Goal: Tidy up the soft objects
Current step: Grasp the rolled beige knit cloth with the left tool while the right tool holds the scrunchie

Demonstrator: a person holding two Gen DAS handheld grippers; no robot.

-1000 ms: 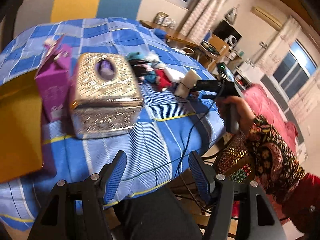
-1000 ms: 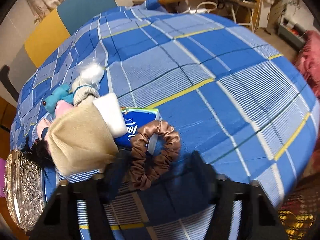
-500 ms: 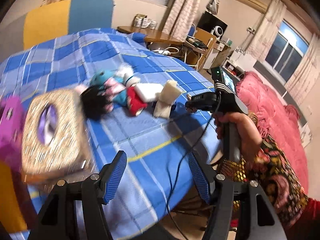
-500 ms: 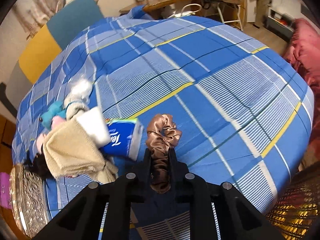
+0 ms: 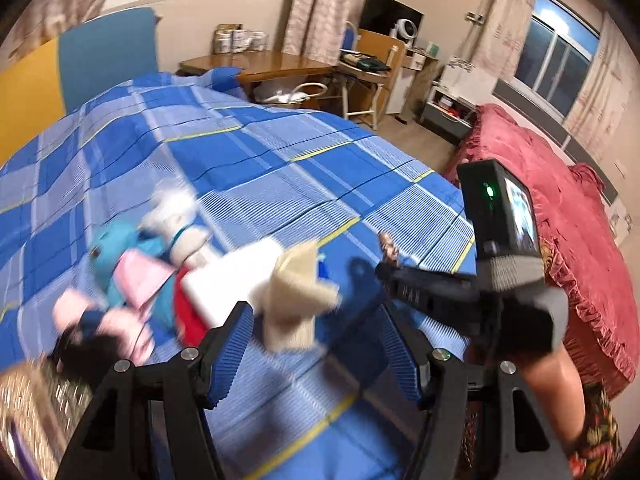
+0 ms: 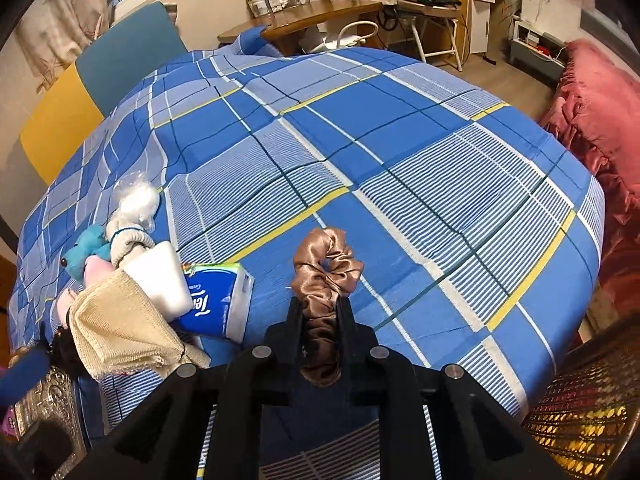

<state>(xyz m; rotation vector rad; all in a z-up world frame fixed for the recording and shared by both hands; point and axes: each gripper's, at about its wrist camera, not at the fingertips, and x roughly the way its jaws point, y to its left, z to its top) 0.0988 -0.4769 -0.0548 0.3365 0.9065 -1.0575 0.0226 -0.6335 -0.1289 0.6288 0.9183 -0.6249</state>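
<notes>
Scrunchie (image 6: 326, 276), brown satin, is clamped between the closed jaws of the right tongs (image 6: 320, 312). Its upper loop stands clear above the jaw tips; its lower end hangs behind them. It sits over the near part of the bed (image 6: 400, 168), which carries a blue plaid cover.

Left of the scrunchie, apart from it, lies a blue tissue pack (image 6: 218, 304) on the cover. A white block (image 6: 164, 280) rests against the pack's left end, and a beige cloth (image 6: 116, 328) lies folded in front of the block. Behind these lie a blue plush (image 6: 86, 250) and a white plush (image 6: 132, 212), touching each other. A silver box (image 6: 44, 396) sits at the bed's near left edge.

Left tongs (image 5: 316, 350) stand open with nothing between the blue pads (image 5: 232, 354). In the left wrist view they hang above the cover, just in front of the beige cloth. That view is motion-blurred. A gloved hand (image 5: 520, 304) holds the right tongs' handle at the right.
</notes>
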